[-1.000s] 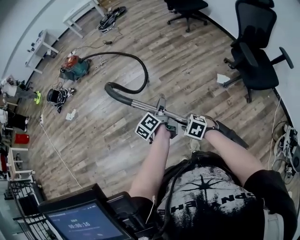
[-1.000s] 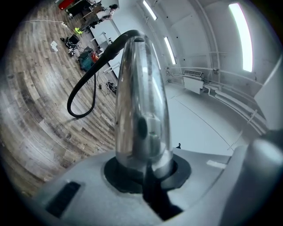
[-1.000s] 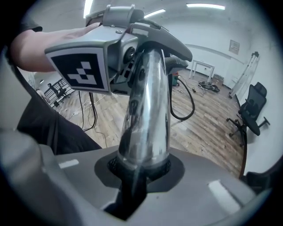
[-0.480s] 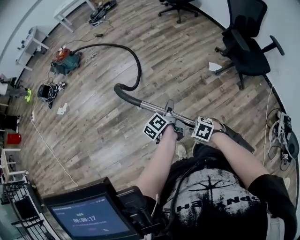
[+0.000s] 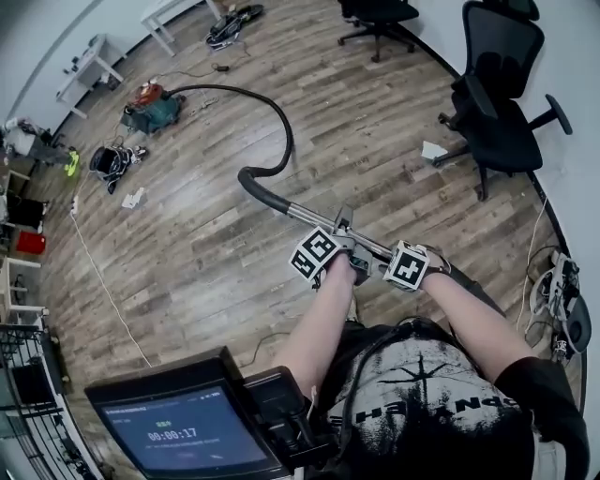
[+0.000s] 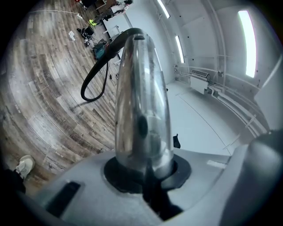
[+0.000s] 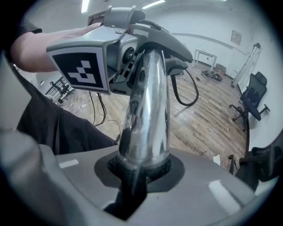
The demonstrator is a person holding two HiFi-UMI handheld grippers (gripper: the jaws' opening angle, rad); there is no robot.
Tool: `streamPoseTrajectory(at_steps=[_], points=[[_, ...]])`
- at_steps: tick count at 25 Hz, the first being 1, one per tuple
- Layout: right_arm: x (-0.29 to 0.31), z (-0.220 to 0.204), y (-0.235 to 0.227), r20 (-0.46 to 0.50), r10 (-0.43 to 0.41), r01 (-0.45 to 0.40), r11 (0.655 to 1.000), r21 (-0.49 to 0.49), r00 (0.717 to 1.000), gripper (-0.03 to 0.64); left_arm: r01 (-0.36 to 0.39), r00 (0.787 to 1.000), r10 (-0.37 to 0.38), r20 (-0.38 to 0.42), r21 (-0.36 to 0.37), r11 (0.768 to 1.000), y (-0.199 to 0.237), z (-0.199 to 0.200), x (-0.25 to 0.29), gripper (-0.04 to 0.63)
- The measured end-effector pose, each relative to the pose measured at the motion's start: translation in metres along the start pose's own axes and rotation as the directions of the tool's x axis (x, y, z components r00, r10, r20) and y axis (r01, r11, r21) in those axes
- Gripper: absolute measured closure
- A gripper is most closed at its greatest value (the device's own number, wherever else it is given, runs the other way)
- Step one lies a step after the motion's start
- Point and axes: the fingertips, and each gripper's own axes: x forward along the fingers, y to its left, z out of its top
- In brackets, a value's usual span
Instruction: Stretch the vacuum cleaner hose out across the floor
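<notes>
Jaws of left gripper (image 5: 342,240) and right gripper (image 5: 384,264) clamp wand (image 5: 302,215).

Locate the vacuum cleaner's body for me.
In the head view the vacuum body sits on the floor at upper left, near the white table, with the black hose curving off to its right.

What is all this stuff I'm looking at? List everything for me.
vacuum cleaner: one, teal and orange, far floor, upper left
hose: one, black, curving from cleaner to wand
metal wand: one, chrome, centre, held off the floor
office chairs: two, black, right side and top edge
tables: two, white, upper left
paper scrap: one, white, floor beside nearer chair
screen: one, dark, bottom edge
left tool: one, grey, shut on the wand
right tool: one, grey, shut on the wand
arms: two, reaching forward
</notes>
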Motion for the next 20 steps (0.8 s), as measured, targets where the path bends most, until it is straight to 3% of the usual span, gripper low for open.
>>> streamPoseTrajectory(at_steps=[11,20], points=[[-0.045,-0.161,0.071,-0.031,0.090,-0.091,0.995,-0.035,0.995,0.531,-0.058,0.998,0.061,0.031,-0.065,0.996,-0.007,-0.172,-0.041,0.548],[-0.050,-0.167,0.079,-0.027,0.133,-0.133,0.991,-0.011,0.991,0.531,-0.100,0.995,0.101,0.021,-0.056,0.993,-0.008,-0.178,-0.044,0.549]])
